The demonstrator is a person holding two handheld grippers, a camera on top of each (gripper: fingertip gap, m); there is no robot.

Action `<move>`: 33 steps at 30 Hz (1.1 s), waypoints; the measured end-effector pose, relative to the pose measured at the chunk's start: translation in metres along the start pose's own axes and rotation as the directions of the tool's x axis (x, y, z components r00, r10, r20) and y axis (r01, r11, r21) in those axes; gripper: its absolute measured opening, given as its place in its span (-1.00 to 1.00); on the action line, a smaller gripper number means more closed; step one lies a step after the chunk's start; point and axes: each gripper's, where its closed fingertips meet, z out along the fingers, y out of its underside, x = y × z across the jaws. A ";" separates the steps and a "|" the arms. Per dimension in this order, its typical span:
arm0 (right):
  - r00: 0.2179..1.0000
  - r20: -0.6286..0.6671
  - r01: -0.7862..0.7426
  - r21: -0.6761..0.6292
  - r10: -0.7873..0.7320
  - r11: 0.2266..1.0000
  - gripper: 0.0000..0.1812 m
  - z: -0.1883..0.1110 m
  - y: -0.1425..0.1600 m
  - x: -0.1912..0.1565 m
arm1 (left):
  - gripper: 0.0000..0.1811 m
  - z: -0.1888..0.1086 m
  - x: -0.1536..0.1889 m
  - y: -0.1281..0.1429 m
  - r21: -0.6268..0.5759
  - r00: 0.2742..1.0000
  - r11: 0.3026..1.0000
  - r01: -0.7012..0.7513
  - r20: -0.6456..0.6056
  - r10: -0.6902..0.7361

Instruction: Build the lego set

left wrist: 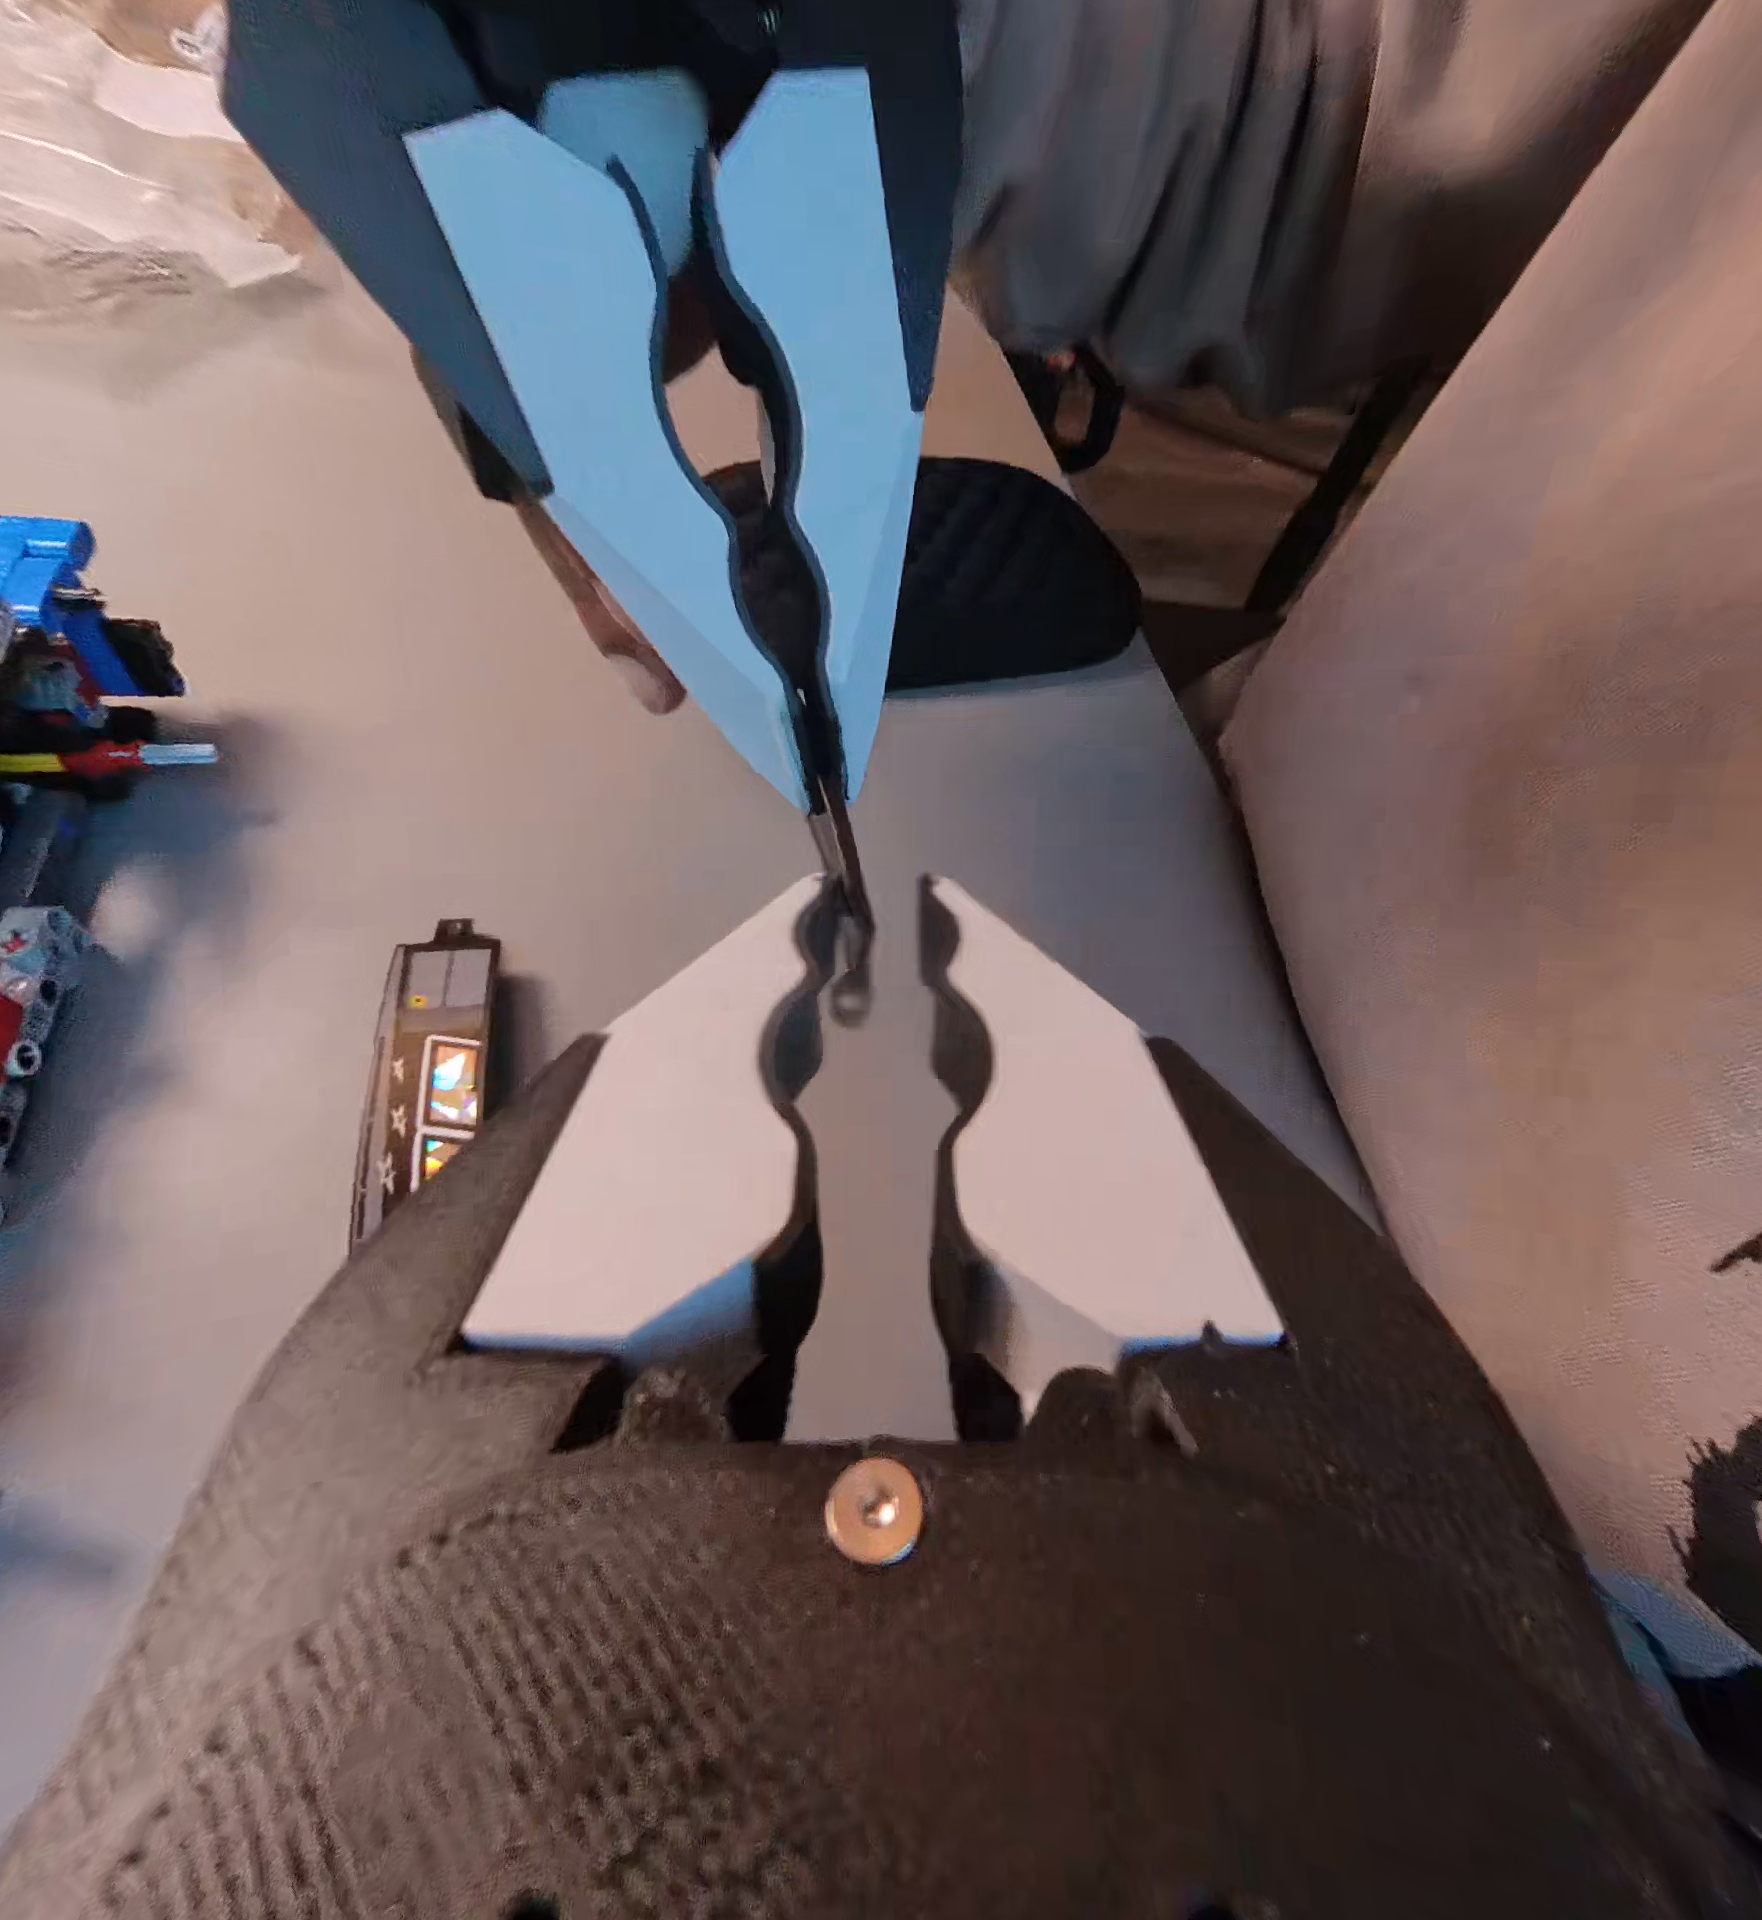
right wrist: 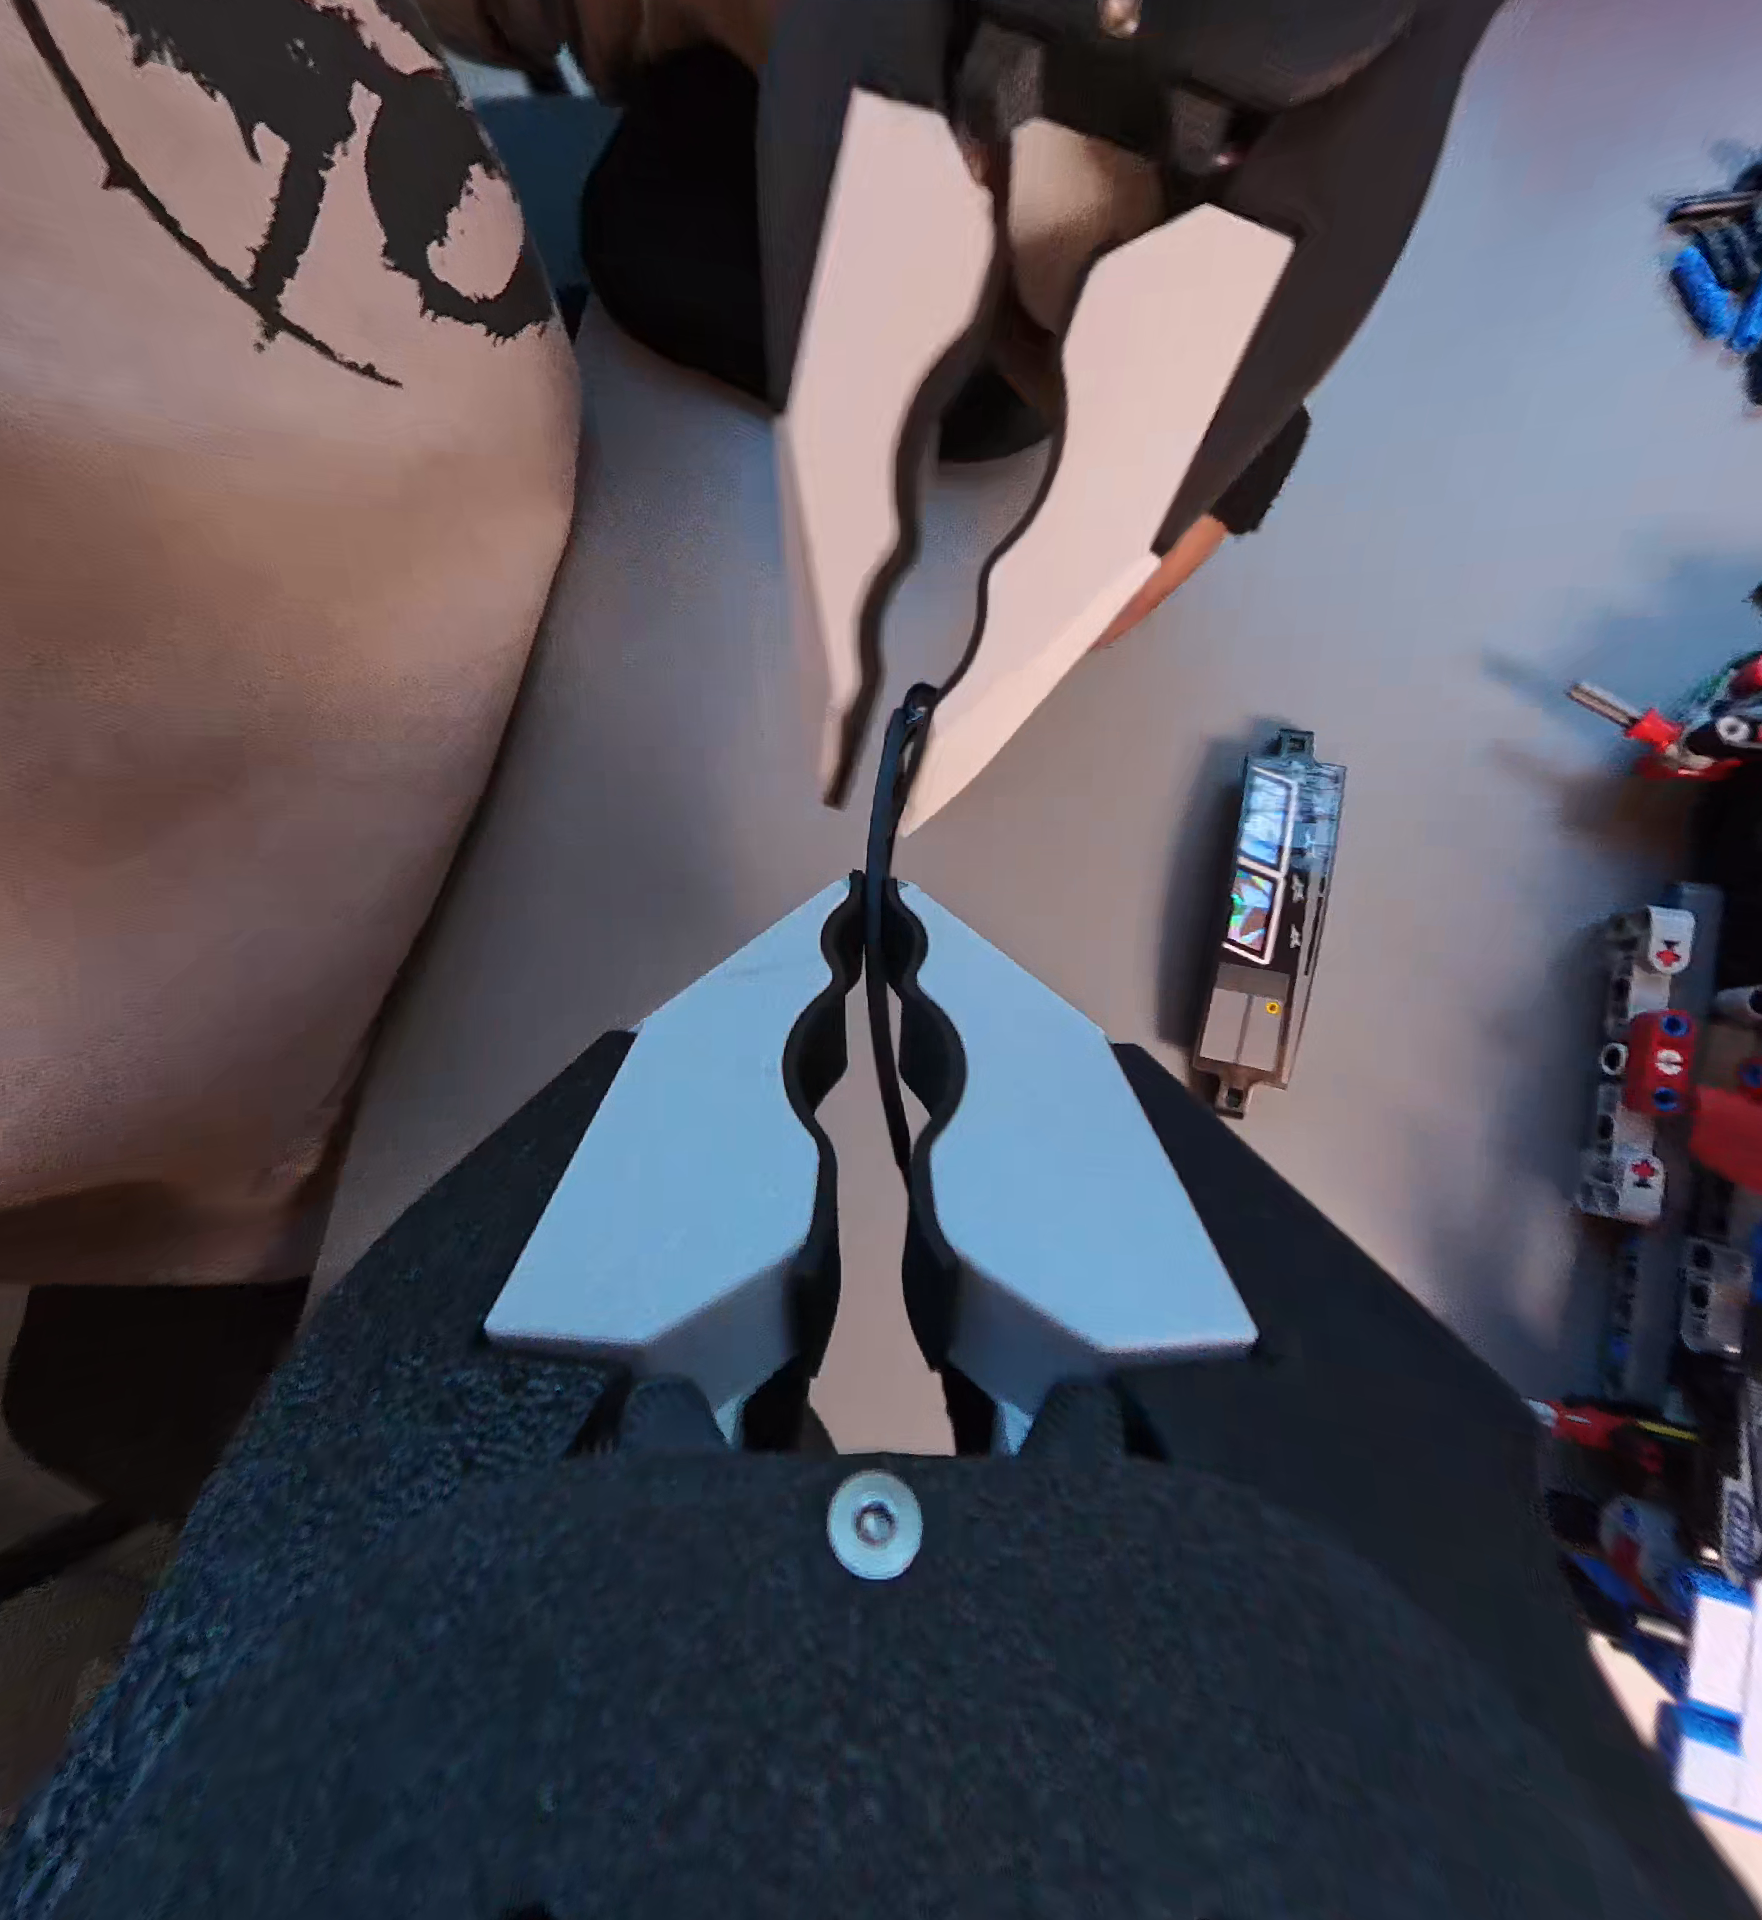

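Note:
A thin black band-like lego piece (right wrist: 882, 790) is pinched in my right gripper (right wrist: 877, 888), which is shut on it; the piece curves forward from the tips. In the left wrist view the right gripper (left wrist: 827, 795) comes in from above with the piece (left wrist: 846, 914) sticking out. My left gripper (left wrist: 874, 894) is open. The piece's ringed end lies between its fingers, close to one finger (left wrist: 711, 1091). The right wrist view shows the left gripper (right wrist: 872, 805) open around the piece's far end. Both grippers are above the grey table (left wrist: 337, 623).
A partly built red, blue and black lego model (left wrist: 4, 883) (right wrist: 1739, 1091) lies at the table's side. A black panel with shiny stickers (left wrist: 430, 1070) (right wrist: 1261, 914) lies near the grippers. A pile of blue and black pins (right wrist: 1760, 281) sits farther off. A person's beige printed shirt (right wrist: 181, 623) is close by. Less than 4 cm separates the two grippers' tips.

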 end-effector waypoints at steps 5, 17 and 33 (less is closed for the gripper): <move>0.999 -0.006 0.039 -0.005 -0.039 0.999 -0.97 -0.017 -0.011 -0.003 | -1.00 -0.003 -0.001 -0.016 0.065 1.000 0.998 0.011 0.025 -0.013; 0.909 0.158 -0.278 0.920 0.387 0.278 -0.59 -0.074 -0.071 0.037 | -1.00 -0.061 -0.026 -0.081 0.667 0.937 0.665 0.336 -0.165 -0.308; 0.898 0.178 -0.344 0.853 0.402 0.392 -1.00 -0.058 -0.062 0.042 | -0.95 -0.040 -0.035 -0.065 0.573 0.902 0.703 0.422 -0.186 -0.390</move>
